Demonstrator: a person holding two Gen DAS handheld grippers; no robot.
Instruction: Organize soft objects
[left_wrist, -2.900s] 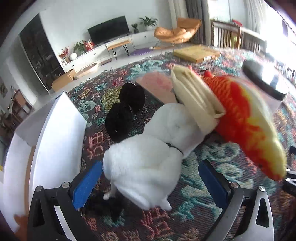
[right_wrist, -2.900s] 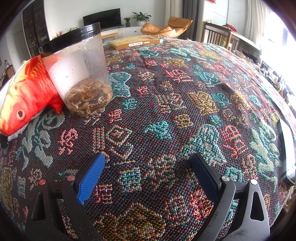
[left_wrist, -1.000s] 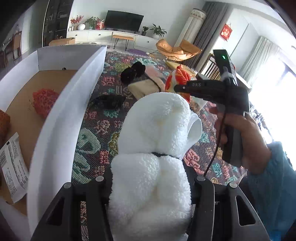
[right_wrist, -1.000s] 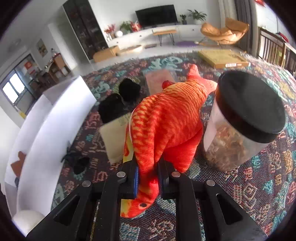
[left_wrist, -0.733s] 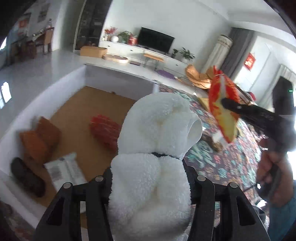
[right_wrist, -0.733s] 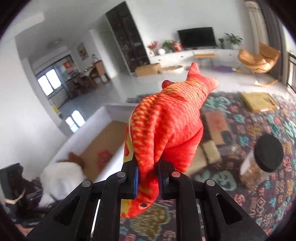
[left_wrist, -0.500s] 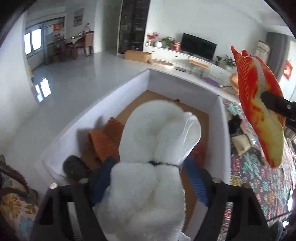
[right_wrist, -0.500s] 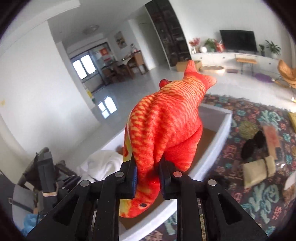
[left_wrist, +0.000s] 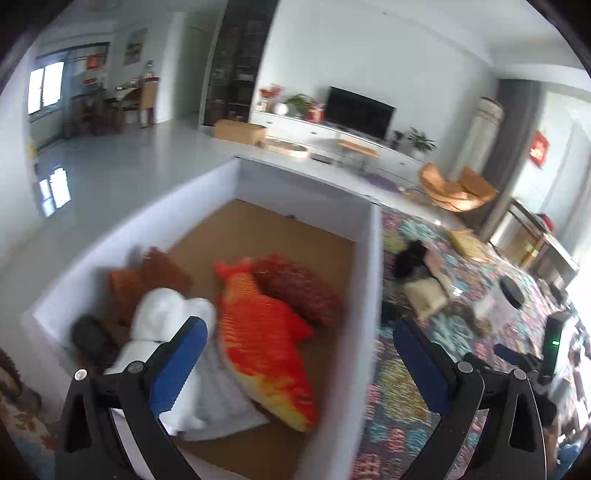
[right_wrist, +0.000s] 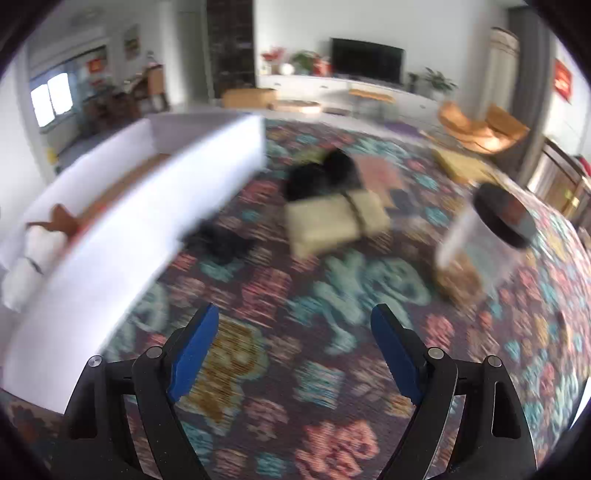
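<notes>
- Where the left wrist view looks down into the white box (left_wrist: 369, 295), the orange fish plush (left_wrist: 258, 343) lies on the box's brown floor, its scaled red-orange back uppermost and its yellow end toward the near wall.
- Beside the fish, on its left and touching it, lies the white plush (left_wrist: 166, 317), fleecy and pinched into lobes; its lower part is hidden behind the left tool's blue pad.
- A dark red knitted item (left_wrist: 299, 291) rests against the fish's far side; brown-orange pieces (left_wrist: 147, 273) and a dark rounded object (left_wrist: 88, 336) lie near the box's left wall, both blurred.
- Left tool (left_wrist: 295, 365): held above the box, jaws spread wide with nothing between them.
- Right tool (right_wrist: 291, 350): held above the patterned cloth (right_wrist: 332, 295) covering the desk, jaws likewise spread and holding nothing; this view is motion-blurred.
- On the cloth, outside the box: a beige folded bundle (right_wrist: 332, 221) with a dark band, black soft items (right_wrist: 321, 173) just behind it, another black item (right_wrist: 221, 240) near the box wall, and a clear jar (right_wrist: 476, 243) with a black lid, well to the right.
</notes>
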